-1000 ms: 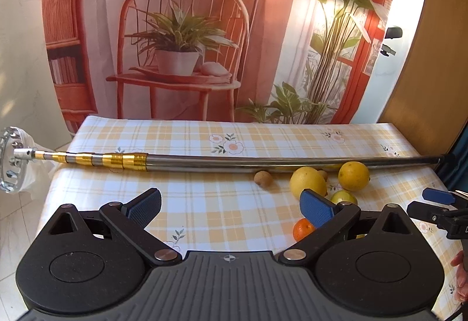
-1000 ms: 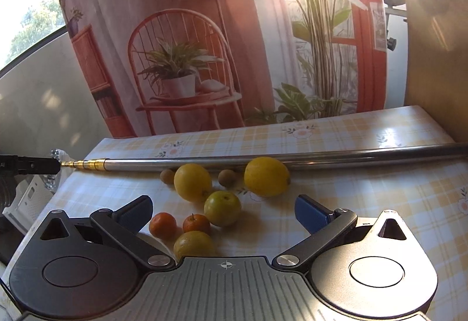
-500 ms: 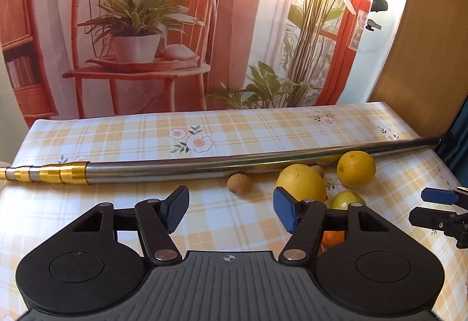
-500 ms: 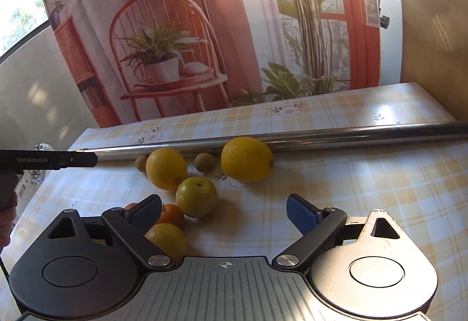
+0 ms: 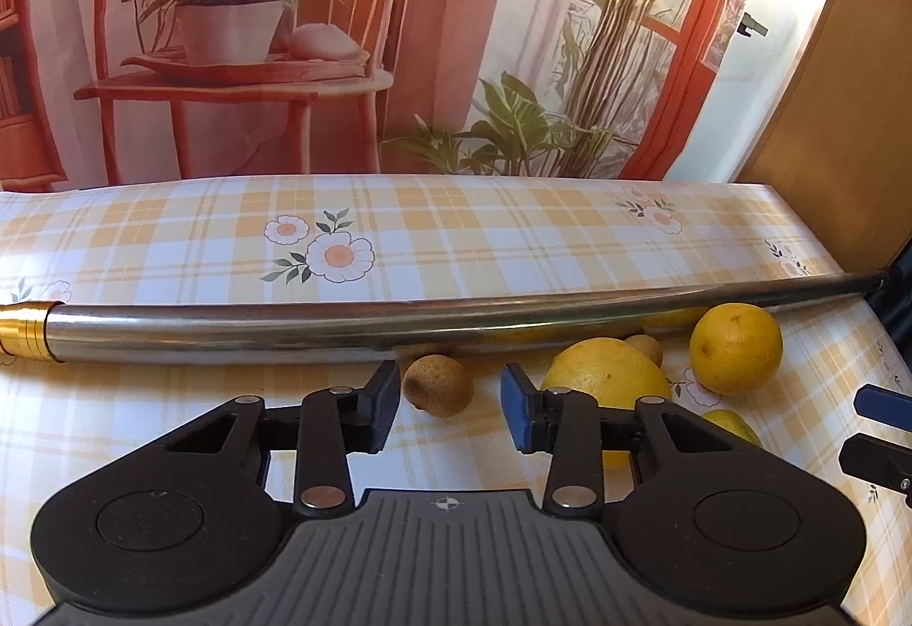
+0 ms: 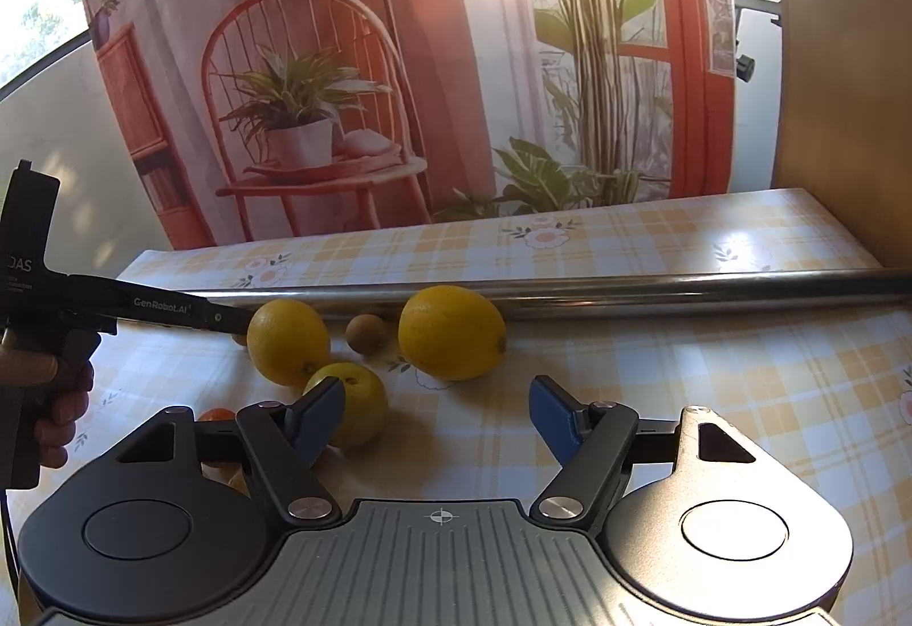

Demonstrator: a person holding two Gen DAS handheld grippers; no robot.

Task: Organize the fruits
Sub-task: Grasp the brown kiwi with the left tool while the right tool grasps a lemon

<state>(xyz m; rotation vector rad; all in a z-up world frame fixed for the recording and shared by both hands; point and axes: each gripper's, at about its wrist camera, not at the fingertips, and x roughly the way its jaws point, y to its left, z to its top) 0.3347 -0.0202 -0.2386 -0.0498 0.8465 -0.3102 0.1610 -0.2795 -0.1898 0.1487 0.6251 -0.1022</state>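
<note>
Printed backdrop cloth (image 5: 456, 27) hangs behind the surface (image 5: 456, 227), showing a red spindle chair, a potted plant and tall green stems beside a red window frame; a plain wooden panel (image 5: 843, 113) stands at the right. A glossy checked tablecloth (image 6: 712, 369) in yellow, orange and white, dotted with daisy prints, covers the surface and catches sun glare. Across it lies a long polished metal pole (image 5: 285, 329), smooth and round, with a ribbed gold collar (image 5: 25, 329) at its left end. The fruits sit in a loose cluster just in front of the pole: a small rough brown fruit (image 5: 438, 385), a large oval lemon (image 5: 607, 375) with dimpled skin, a round yellow citrus (image 5: 735, 348), a second small brown fruit (image 6: 366, 334), a smooth yellow-green apple (image 6: 359, 401) and a bit of an orange fruit (image 6: 216, 415) mostly hidden by the tool. The left tongs (image 5: 449, 401) stand narrowly apart, empty, with the brown fruit just beyond the gap between their blue pads. The right tongs (image 6: 436, 415) are spread wider and hold nothing; their left pad overlaps the apple in view. A hand (image 6: 57, 398) grips the left tool's black handle.
</note>
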